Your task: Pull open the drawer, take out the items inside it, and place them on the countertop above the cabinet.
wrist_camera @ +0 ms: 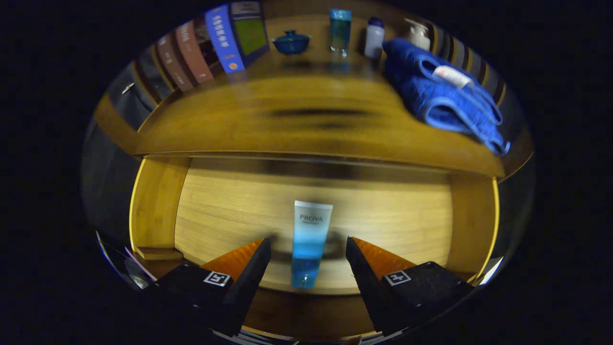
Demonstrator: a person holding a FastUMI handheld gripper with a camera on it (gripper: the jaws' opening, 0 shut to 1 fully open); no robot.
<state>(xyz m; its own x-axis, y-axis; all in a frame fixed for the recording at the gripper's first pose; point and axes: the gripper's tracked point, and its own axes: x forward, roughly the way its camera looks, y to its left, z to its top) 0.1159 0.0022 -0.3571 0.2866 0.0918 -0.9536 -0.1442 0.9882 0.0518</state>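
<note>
The wooden drawer [215,211] stands pulled open below the countertop [268,124]. A white-to-blue tube [309,242] lies on the drawer floor, cap toward me. My gripper [309,249] is open, hovering over the drawer. The tube lies in the gap between the two fingers [254,268], touching neither. The countertop runs wide beyond the drawer, with a dark shadow across its middle.
A folded blue towel [443,98] lies on the countertop's right side. Along the back stand several books [225,38], a blue lidded bowl [291,42], a blue tumbler [340,29], a white bottle [374,37] and a pump bottle [418,33].
</note>
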